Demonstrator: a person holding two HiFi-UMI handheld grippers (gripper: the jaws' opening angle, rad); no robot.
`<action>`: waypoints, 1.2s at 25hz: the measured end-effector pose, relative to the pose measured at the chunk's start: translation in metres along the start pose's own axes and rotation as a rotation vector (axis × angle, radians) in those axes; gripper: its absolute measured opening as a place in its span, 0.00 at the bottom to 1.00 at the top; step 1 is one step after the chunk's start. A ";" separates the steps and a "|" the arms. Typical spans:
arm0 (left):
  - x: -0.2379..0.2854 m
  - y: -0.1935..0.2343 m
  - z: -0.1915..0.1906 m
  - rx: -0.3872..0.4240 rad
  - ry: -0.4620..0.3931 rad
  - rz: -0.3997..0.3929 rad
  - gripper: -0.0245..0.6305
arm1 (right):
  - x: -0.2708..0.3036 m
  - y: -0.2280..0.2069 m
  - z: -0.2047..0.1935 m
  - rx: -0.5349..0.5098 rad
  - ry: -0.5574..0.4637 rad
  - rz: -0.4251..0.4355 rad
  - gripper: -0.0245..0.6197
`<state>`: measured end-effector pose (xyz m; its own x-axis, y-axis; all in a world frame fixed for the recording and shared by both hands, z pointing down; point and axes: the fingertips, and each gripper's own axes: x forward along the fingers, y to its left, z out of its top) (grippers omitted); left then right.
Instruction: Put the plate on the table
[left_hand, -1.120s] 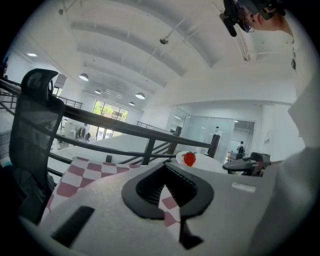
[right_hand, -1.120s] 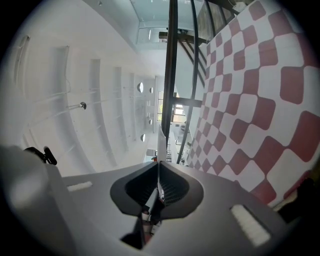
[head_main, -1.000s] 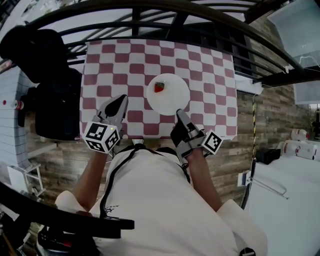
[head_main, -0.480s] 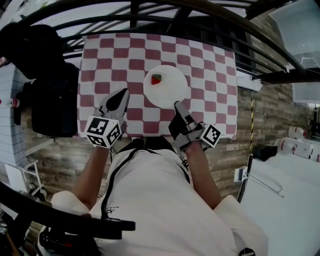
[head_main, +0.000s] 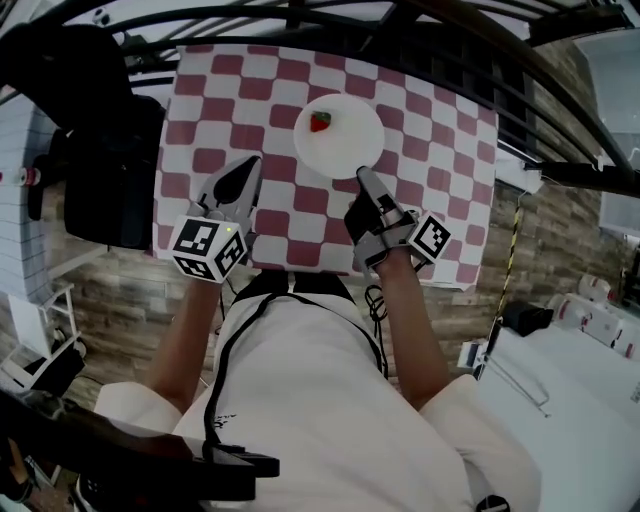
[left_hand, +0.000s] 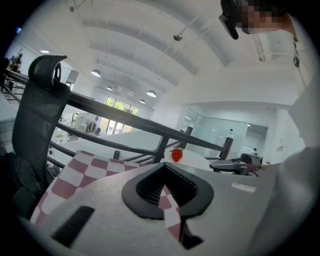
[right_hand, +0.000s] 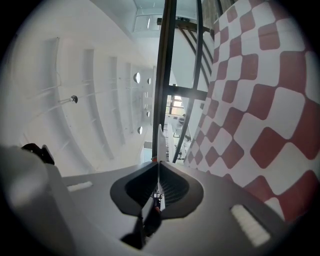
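Observation:
A white plate (head_main: 340, 135) with a red strawberry (head_main: 320, 121) on it is over the middle of the red-and-white checked table (head_main: 440, 200). My right gripper (head_main: 362, 176) is shut on the plate's near rim. In the right gripper view the plate (right_hand: 159, 137) shows edge-on as a thin white line between the closed jaws of the right gripper (right_hand: 158, 162); whether it touches the cloth I cannot tell. My left gripper (head_main: 245, 170) hovers over the table's near left, shut and holding nothing. From the left gripper (left_hand: 165, 167) I see the strawberry (left_hand: 176, 155) and plate (left_hand: 200, 161).
A black office chair (head_main: 90, 150) stands against the table's left side and fills the left of the left gripper view (left_hand: 35, 125). Black railing bars (head_main: 420, 20) run behind the table's far edge. The person's body is close to the near edge.
The right gripper has carried the plate a little farther from the person, toward the table's middle. The left gripper has kept its place at the near left.

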<state>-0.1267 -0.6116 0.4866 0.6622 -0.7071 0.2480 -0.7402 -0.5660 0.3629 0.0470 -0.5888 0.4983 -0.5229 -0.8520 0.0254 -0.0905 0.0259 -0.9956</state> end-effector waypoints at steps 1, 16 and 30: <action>0.005 0.002 0.000 -0.002 -0.001 0.007 0.04 | 0.006 -0.004 0.006 0.002 0.006 0.000 0.07; 0.085 0.029 -0.018 -0.047 0.022 0.108 0.04 | 0.087 -0.069 0.070 0.014 0.106 -0.021 0.06; 0.126 0.058 -0.050 -0.050 0.070 0.161 0.04 | 0.125 -0.134 0.106 0.005 0.130 -0.058 0.07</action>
<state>-0.0797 -0.7125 0.5836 0.5432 -0.7549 0.3675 -0.8319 -0.4249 0.3570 0.0838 -0.7547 0.6250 -0.6220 -0.7773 0.0945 -0.1200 -0.0246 -0.9925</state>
